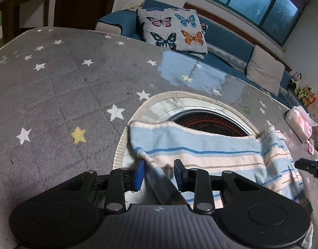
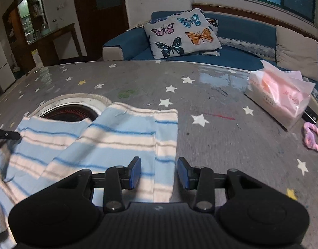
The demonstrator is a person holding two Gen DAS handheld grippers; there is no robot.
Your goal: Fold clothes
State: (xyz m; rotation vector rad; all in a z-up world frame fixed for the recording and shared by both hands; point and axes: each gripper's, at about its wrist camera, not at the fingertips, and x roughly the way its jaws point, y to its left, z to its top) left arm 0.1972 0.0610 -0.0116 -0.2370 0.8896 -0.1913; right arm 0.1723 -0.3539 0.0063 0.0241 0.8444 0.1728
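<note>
Hovering both tongs wide apart, gripping nothing, we stand early in folding the blue-and-cream striped towel (image 2: 121, 137) lying rumpled on the grey star-printed desk (image 2: 221, 137). Left tongs (image 1: 159, 173) straddle a raised fold; right tongs (image 2: 159, 173) its side edge; next, pinching.

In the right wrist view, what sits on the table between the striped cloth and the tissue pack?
Nothing: between the cloth and the tissue pack the right wrist view shows only bare star-print table cover with a few marks. The pink hair tie lies beyond the pack.
</note>
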